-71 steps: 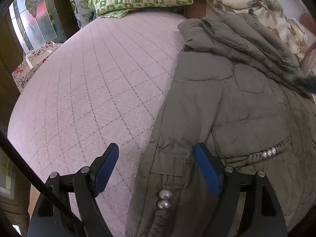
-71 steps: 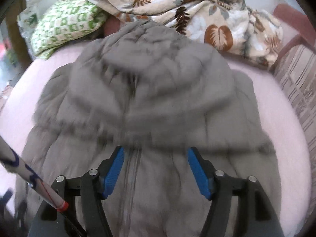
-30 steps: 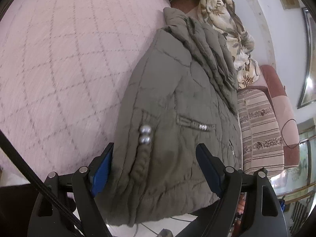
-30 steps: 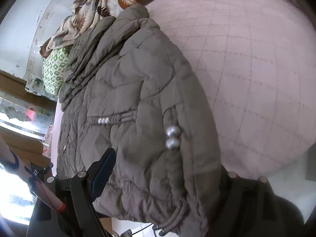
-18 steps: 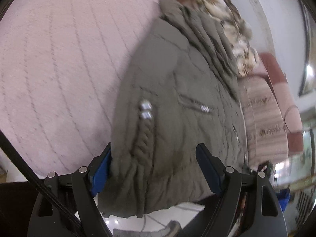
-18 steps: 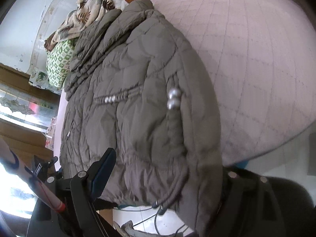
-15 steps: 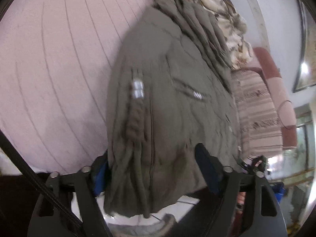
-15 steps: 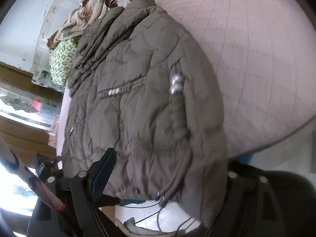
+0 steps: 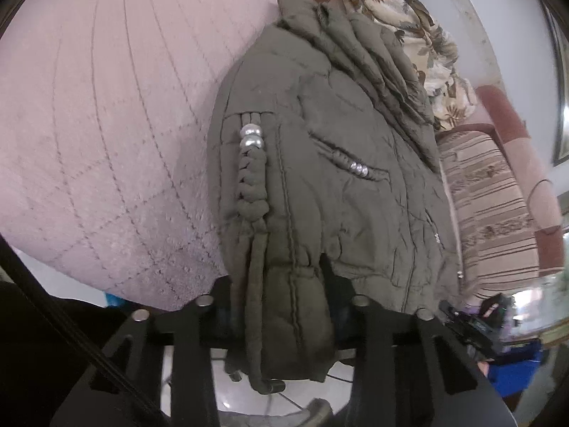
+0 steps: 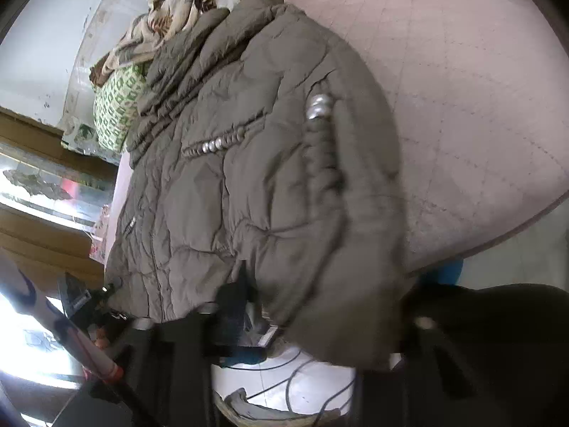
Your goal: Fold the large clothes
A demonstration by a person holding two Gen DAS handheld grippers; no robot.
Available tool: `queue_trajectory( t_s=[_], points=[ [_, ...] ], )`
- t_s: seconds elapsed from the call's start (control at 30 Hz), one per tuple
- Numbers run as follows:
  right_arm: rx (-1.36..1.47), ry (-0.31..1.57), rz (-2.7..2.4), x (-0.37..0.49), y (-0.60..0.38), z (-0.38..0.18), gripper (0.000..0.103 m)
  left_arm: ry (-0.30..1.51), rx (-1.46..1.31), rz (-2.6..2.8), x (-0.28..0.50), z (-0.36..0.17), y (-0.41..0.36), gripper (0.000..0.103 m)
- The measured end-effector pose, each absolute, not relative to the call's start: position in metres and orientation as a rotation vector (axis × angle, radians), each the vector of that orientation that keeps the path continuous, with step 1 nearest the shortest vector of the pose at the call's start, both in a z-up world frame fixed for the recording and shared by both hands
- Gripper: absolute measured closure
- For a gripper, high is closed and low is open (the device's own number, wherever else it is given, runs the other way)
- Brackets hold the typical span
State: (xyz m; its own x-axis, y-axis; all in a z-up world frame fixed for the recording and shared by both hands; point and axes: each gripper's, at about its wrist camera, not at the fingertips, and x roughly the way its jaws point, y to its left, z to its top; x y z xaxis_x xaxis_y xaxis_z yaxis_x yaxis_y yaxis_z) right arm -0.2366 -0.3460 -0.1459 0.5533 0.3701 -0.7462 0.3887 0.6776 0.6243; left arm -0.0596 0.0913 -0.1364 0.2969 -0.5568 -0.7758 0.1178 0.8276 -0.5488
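Observation:
An olive-grey quilted jacket (image 9: 338,163) lies on the pink quilted bed (image 9: 106,124), hood toward the pillows, hem hanging over the bed's near edge. My left gripper (image 9: 281,306) is shut on the jacket's hem corner below a braided cord with silver beads (image 9: 250,137). In the right wrist view the same jacket (image 10: 249,160) fills the middle. My right gripper (image 10: 313,316) is closed on the opposite hem corner; the cloth hides its blue pads. The other gripper shows small at the far hem (image 10: 81,299).
A green checked pillow (image 10: 117,106) and a leaf-print blanket (image 9: 402,28) lie at the bed's head. A striped sofa (image 9: 490,213) stands beside the bed. White tiled floor with cables (image 10: 284,373) lies below the bed edge. A window frame (image 10: 42,185) is at left.
Both grippers moved down to the jacket's hem at the bed edge and closed on its two bottom corners. The hem cloth now bunches between the jaws.

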Motion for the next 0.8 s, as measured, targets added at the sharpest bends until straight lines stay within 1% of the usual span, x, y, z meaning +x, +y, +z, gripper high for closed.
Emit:
queue_trajectory(
  t_s=[0.1, 0.27, 0.47, 0.67, 0.8],
  points=[
    [0.855, 0.984, -0.011, -0.241, -0.345, -0.134, 0.083, 1.141, -0.377, -0.438, -0.066, -0.116, 0.085, 0.076],
    [0.804, 0.909, 0.006, -0.246, -0.339, -0.101, 0.087, 1.056, -0.347, -0.44, -0.079, -0.083, 0.08, 0.077],
    [0.775, 0.864, 0.047, -0.258, -0.335, -0.076, 0.088, 1.053, -0.357, -0.447, -0.089, -0.075, 0.086, 0.078],
    [0.784, 0.882, 0.055, -0.268, -0.337, -0.077, 0.088, 1.086, -0.369, -0.451, -0.092, -0.079, 0.092, 0.078],
    [0.789, 0.878, 0.056, -0.267, -0.338, -0.072, 0.088, 1.07, -0.358, -0.456, -0.09, -0.072, 0.091, 0.078]
  ],
)
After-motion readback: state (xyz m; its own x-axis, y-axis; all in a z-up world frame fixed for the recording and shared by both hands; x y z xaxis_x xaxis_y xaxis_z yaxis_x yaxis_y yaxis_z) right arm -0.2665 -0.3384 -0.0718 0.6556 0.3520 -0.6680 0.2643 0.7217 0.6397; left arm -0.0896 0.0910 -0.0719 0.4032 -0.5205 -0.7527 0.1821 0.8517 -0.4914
